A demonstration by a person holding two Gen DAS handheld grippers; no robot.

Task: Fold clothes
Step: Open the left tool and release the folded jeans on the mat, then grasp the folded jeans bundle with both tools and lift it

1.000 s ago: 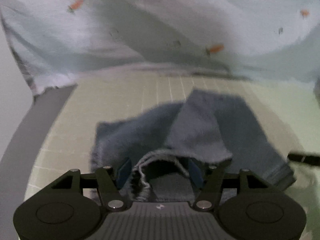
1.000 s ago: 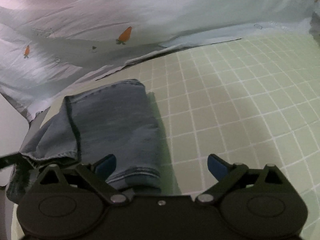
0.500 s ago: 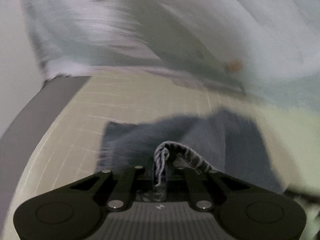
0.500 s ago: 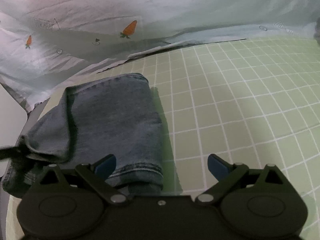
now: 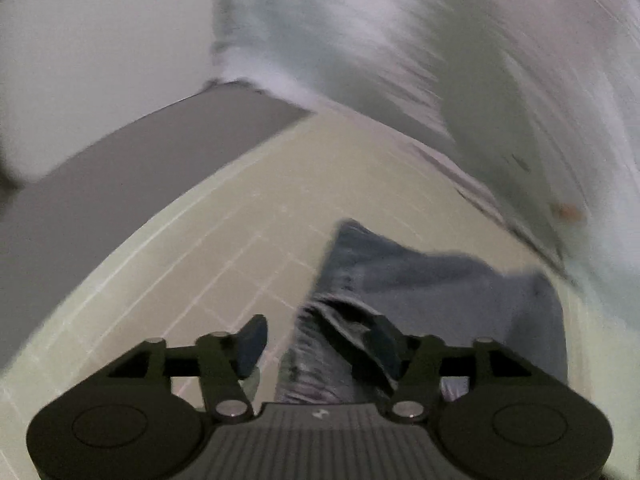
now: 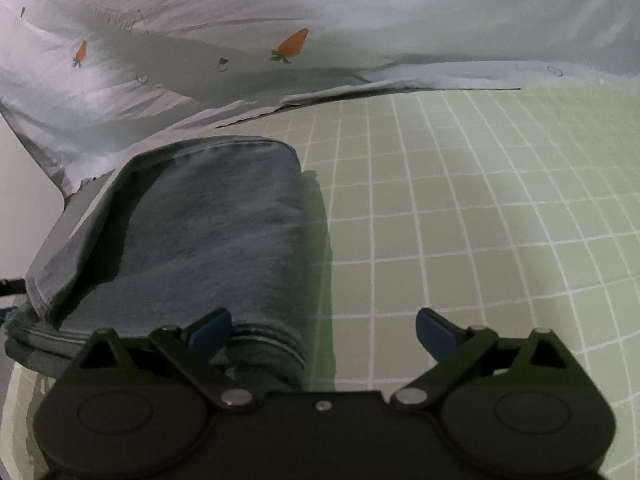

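Folded blue denim jeans [image 6: 208, 232] lie on a green grid mat [image 6: 460, 220]. In the blurred left wrist view the jeans [image 5: 432, 292] lie ahead and to the right. My left gripper [image 5: 316, 340] is open, with an edge of the denim lying between its fingers and against the right finger [image 5: 384, 340]. My right gripper [image 6: 324, 330] is open and empty over the near end of the jeans; its left finger [image 6: 212, 330] is above the hem and its right finger over the mat.
A pale blue sheet with carrot prints [image 6: 280, 40] is bunched along the far side of the mat, also in the left wrist view [image 5: 440, 60]. A grey edge [image 5: 140, 160] and a white surface lie to the left of the mat.
My left gripper was shut on a bunched edge of the jeans half a second ago; now it is open and has swung left. The right gripper stayed open and drew closer to the jeans.
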